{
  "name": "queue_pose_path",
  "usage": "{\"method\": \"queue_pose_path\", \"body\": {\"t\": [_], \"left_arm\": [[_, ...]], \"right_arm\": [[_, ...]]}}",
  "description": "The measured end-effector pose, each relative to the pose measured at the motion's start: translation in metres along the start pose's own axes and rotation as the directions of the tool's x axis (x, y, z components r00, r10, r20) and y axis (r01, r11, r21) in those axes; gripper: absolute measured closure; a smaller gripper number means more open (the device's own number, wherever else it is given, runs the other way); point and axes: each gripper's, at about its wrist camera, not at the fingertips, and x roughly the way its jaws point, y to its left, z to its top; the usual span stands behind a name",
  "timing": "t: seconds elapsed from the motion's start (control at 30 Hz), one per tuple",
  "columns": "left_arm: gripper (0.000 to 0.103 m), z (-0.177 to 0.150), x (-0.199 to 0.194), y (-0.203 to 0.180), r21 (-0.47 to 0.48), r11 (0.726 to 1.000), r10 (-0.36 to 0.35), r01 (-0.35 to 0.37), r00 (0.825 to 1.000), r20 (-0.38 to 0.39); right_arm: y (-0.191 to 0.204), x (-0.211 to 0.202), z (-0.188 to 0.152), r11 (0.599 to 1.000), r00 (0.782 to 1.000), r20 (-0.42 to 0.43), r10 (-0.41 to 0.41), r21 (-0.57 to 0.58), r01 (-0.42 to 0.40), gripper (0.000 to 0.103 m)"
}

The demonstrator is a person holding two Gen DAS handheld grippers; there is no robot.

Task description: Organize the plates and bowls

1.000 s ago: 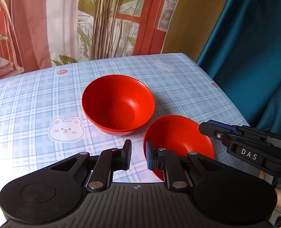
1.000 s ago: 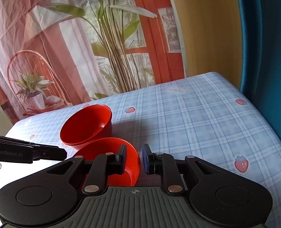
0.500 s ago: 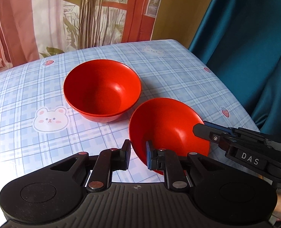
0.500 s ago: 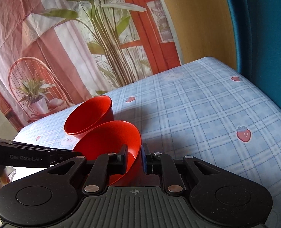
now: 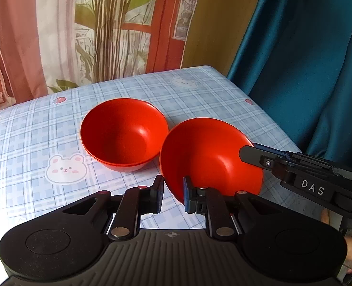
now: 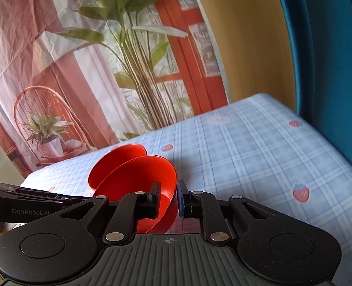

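Observation:
A stack of red bowls (image 5: 123, 131) sits on the blue checked tablecloth (image 5: 33, 128). A single red bowl (image 5: 211, 157) is tilted and raised beside the stack on its right. My right gripper (image 6: 167, 199) is shut on this bowl's rim, seen in the right wrist view (image 6: 147, 178); the stack (image 6: 118, 159) shows behind it. The right gripper also shows in the left wrist view (image 5: 254, 153) at the bowl's right rim. My left gripper (image 5: 172, 196) stands with a narrow gap at the bowl's near rim; whether it grips is unclear.
A printed plant backdrop (image 5: 104, 28) hangs behind the table. A teal curtain (image 5: 307, 59) hangs at the right, past the table's right edge (image 5: 259, 104). A bear print (image 5: 65, 169) lies on the cloth left of the stack.
The single bowl has been lifted off the cloth, tilted, and moved closer to the stack. Both grippers moved with it.

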Motion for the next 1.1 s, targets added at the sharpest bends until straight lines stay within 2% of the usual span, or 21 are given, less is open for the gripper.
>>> {"method": "queue_pose_path", "body": {"t": [0.23, 0.47, 0.6, 0.83, 1.1], "left_arm": [[0.086, 0.006, -0.007, 0.004, -0.023, 1.000, 0.018, -0.017, 0.999, 0.038], [0.086, 0.016, -0.018, 0.020, -0.060, 0.996, 0.078, -0.072, 0.992, 0.095], [0.086, 0.025, -0.014, 0.030, -0.076, 0.988, 0.144, -0.136, 0.982, 0.118], [0.086, 0.037, 0.002, 0.045, -0.078, 0.978, 0.203, -0.195, 0.972, 0.117], [0.086, 0.032, 0.022, 0.056, -0.079, 0.978, 0.201, -0.195, 0.976, 0.080]], "right_arm": [[0.011, 0.003, 0.016, 1.000, 0.999, 0.030, 0.021, -0.007, -0.020, 0.088], [0.036, 0.018, 0.039, 0.996, 0.994, 0.073, 0.080, -0.052, -0.076, 0.088], [0.056, 0.040, 0.053, 0.989, 0.991, 0.082, 0.107, -0.106, -0.098, 0.088], [0.070, 0.076, 0.064, 0.990, 0.992, 0.049, 0.112, -0.093, -0.108, 0.088], [0.064, 0.098, 0.052, 0.993, 0.996, -0.005, 0.090, -0.074, -0.090, 0.088]]}}
